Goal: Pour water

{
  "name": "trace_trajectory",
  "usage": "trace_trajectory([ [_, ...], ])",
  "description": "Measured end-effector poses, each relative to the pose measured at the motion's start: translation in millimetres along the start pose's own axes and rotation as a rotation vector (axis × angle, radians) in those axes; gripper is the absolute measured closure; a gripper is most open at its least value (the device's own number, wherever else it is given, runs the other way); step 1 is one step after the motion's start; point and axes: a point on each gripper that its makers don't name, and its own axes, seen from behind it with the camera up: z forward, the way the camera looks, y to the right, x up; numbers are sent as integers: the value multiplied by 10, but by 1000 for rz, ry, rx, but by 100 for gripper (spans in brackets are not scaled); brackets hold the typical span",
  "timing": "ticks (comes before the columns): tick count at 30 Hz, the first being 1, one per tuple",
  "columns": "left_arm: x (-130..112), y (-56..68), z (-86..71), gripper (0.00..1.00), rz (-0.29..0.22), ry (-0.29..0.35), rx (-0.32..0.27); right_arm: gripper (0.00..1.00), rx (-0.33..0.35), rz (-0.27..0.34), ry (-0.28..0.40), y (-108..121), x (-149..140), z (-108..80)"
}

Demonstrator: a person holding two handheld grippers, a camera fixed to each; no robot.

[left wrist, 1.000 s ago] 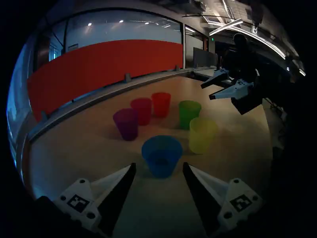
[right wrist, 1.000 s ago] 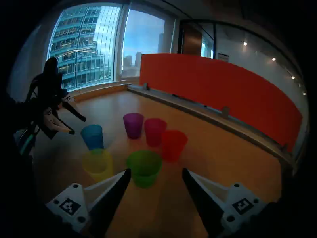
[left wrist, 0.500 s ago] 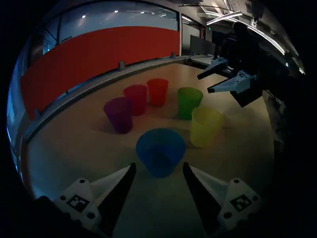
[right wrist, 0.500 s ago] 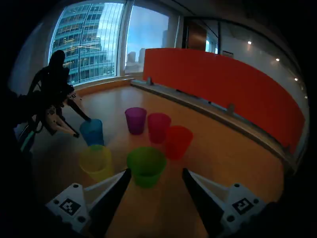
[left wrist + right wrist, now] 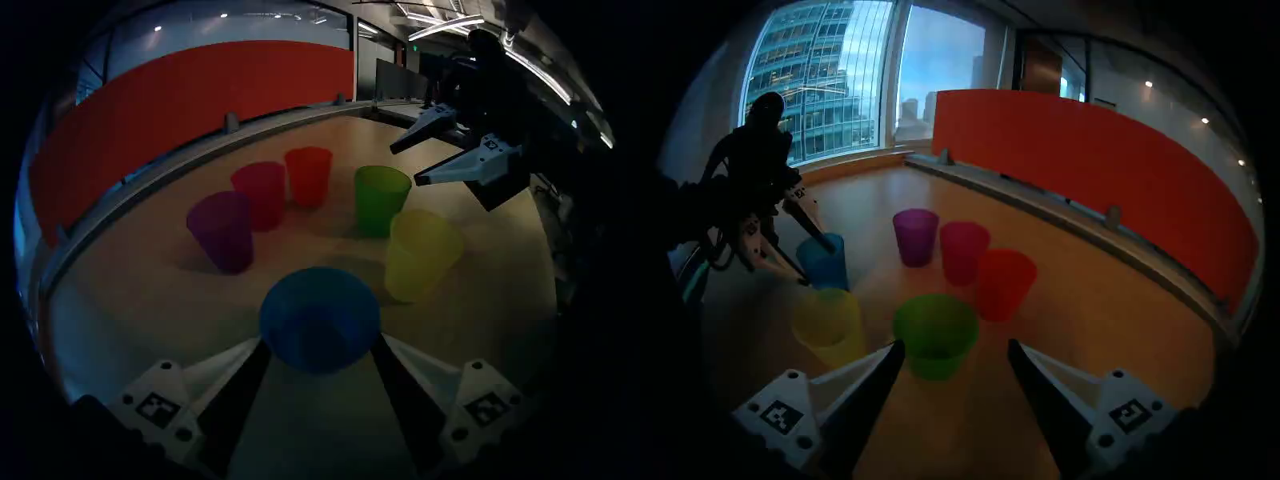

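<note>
Left hand-held gripper stands open, its fingers flanking the blue translucent plastic cup on the pale wooden desk; I cannot tell whether they touch it. My right hand-held gripper is open too, with the green plastic cup just ahead of its fingertips. The yellow plastic cup, purple plastic cup, magenta plastic cup and red plastic cup cluster nearby.
</note>
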Motion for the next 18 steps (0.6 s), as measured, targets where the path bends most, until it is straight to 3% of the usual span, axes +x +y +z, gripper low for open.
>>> trace_trajectory([
  [9,34,-6,109,13,2,-8,-13,0,3,2,-2,13,-7,33],
  [13,56,-7,125,6,7,-2,-13,0,3,2,-6,23,-6,51],
  [18,48,-20,141,9,10,-6,-4,0,5,1,-5,26,16,70],
])
